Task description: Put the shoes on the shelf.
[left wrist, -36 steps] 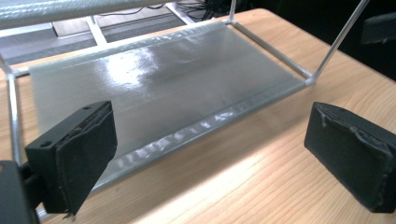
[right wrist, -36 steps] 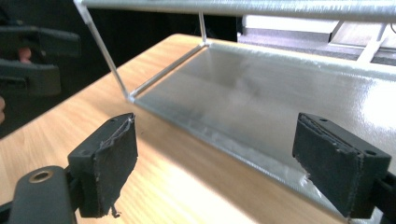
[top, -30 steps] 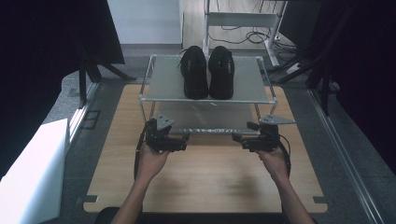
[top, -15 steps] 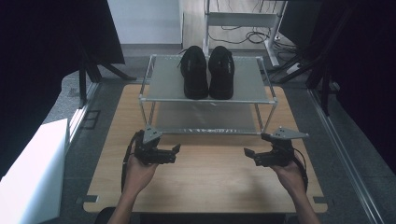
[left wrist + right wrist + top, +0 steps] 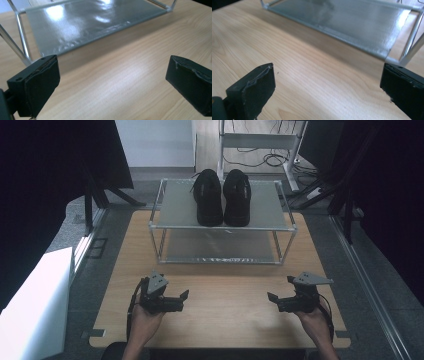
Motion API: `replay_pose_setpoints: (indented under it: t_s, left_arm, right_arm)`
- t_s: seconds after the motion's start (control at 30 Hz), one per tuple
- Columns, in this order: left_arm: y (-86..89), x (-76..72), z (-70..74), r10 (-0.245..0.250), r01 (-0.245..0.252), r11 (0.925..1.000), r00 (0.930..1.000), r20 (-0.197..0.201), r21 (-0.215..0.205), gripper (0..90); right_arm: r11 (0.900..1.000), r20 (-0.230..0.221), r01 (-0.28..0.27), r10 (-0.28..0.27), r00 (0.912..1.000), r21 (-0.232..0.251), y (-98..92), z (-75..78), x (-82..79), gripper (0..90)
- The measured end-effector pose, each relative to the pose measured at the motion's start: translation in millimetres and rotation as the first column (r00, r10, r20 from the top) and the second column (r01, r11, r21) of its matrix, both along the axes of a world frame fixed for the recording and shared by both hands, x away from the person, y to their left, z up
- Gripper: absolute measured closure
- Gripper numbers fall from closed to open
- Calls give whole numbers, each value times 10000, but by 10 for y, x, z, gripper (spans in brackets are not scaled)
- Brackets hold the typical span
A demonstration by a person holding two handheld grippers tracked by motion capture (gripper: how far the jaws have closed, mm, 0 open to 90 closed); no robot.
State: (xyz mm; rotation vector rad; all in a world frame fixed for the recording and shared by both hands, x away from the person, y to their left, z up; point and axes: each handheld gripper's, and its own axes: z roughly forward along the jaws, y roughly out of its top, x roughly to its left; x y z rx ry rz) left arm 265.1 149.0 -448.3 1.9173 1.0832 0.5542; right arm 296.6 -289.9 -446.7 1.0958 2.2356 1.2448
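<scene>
A pair of black shoes [image 5: 222,196] stands side by side on the top shelf of a small metal rack [image 5: 175,226] at the far side of the wooden board. My left gripper [image 5: 184,296] hovers low over the board's near left part, open, with bare wood between its pads [image 5: 40,85]. My right gripper [image 5: 271,297] is at the near right, jaws wide apart after just opening further, nothing between its pads [image 5: 254,92]. The two grippers point inward toward each other. The rack's silvery lower shelf [image 5: 85,25] [image 5: 352,22] lies ahead in both gripper views.
The wooden board [image 5: 225,320] rests on a grey floor. A white box [image 5: 35,305] stands at the near left. Black stands [image 5: 95,185] and a white frame with cables [image 5: 260,145] are behind the rack.
Both hands have drawn back from the rack's front toward the near edge and spread outward, sinking lower over the board. The shoes and rack have not moved.
</scene>
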Motion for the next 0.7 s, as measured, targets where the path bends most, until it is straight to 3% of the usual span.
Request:
replay_pose_setpoints:
  t_s: [0.27, 0.5, 0.7]
  left_arm:
    - [-41, -54, -248, 61, -52, 9997, 9991, -408, 235, 0]
    - [-102, -50, -469, 21, 82, 9943, 9954, -962, 1060, 0]
    - [-150, -13, -599, 29, 226, 9864, 9879, -1550, 1629, 0]
  right_arm:
    - [9991, -465, 70, -89, 9989, -421, -14, -289, -59, 0]
    - [9946, -754, -113, 35, 9972, -1036, 29, -476, -50, 0]
    - [9876, -1176, -423, 245, 9928, -1510, 65, -601, -29, 0]
